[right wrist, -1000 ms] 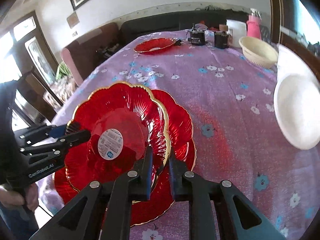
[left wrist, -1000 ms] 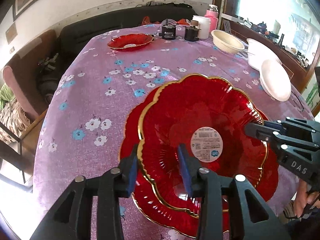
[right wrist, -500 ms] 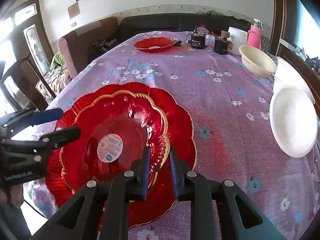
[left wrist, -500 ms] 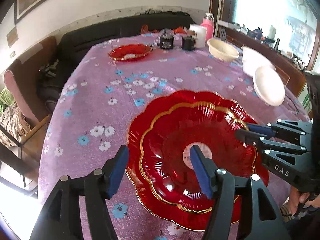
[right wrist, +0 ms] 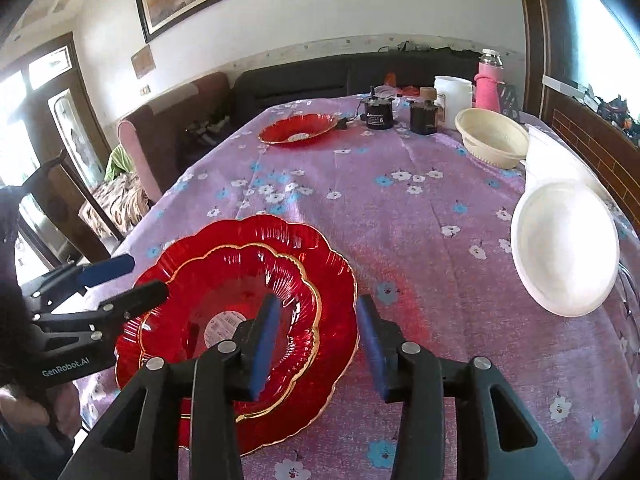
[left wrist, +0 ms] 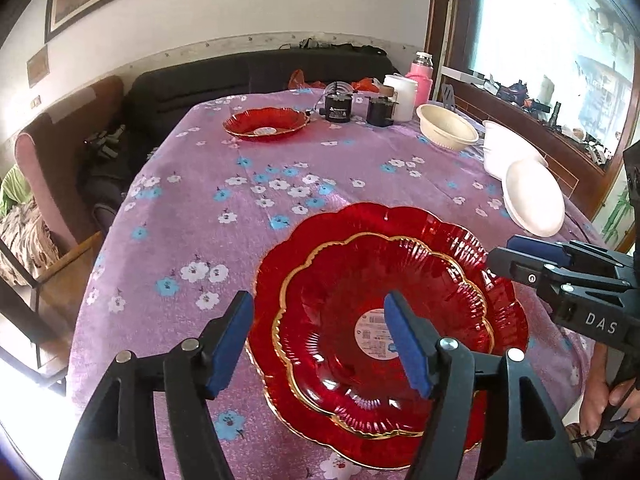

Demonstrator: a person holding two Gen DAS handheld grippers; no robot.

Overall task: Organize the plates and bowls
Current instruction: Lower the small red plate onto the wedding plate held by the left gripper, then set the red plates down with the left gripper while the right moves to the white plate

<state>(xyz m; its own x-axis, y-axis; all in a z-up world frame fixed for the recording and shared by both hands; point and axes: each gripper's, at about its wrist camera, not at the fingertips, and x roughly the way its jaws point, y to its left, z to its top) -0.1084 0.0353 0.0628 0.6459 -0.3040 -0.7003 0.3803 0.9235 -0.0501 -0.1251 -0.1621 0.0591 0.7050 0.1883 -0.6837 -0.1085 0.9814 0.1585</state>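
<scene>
A smaller red glass plate (left wrist: pixel 352 312) with a gold rim and a white label lies nested on a larger red plate (left wrist: pixel 400 224) on the purple floral tablecloth (left wrist: pixel 248 200). Both show in the right wrist view: the smaller plate (right wrist: pixel 224 280) on the larger plate (right wrist: pixel 332 280). My left gripper (left wrist: pixel 320 336) is open and empty above the stack's left edge. My right gripper (right wrist: pixel 316 340) is open and empty above the stack's right edge. A third red plate (left wrist: pixel 266 122) sits at the far side.
A white bowl (right wrist: pixel 564 248) lies at the right edge with a white container (right wrist: pixel 556 156) behind it and a cream bowl (right wrist: pixel 494 136) beyond. Two black devices (right wrist: pixel 376 114), a white jar (right wrist: pixel 452 96) and a pink bottle (right wrist: pixel 488 84) stand at the far end.
Both grippers lowered the smaller red plate onto the larger one, opened and let go, then drew back and up. The left opened first, then the right.
</scene>
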